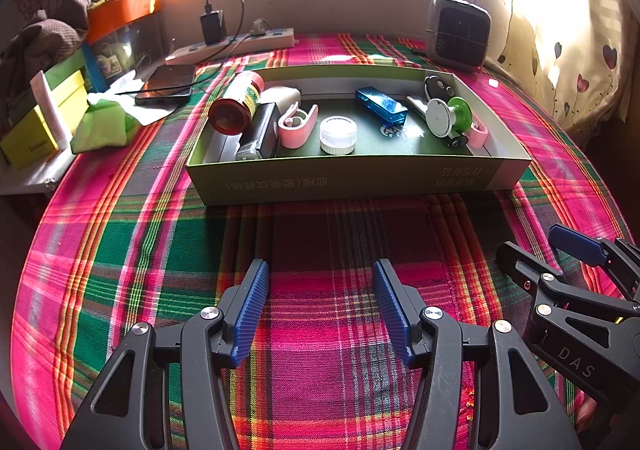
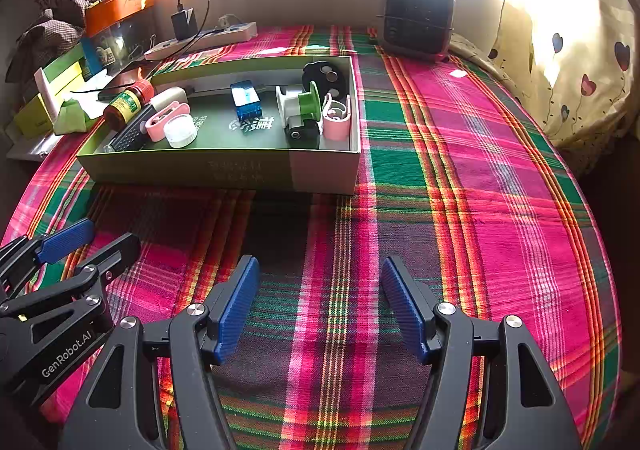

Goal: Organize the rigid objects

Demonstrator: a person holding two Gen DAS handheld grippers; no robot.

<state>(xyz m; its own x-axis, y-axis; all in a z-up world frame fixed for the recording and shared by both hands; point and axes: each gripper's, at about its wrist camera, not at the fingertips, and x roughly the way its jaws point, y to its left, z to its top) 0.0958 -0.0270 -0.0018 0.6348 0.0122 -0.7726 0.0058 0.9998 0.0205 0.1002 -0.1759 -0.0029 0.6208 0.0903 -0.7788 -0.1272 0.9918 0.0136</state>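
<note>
Both the left gripper (image 1: pixel 320 310), marked "GenRobot.AI", and the right gripper (image 2: pixel 320 306), marked "DAS", gape wide, empty, near the box (image 1: pixel 352 180).

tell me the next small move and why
Probably ease the left tool forward toward the box. Both tools are open and empty over the cloth, short of it. The bottle lies tilted across the box's left wall, the item that looks least settled, and it sits on the left tool's side.
</note>
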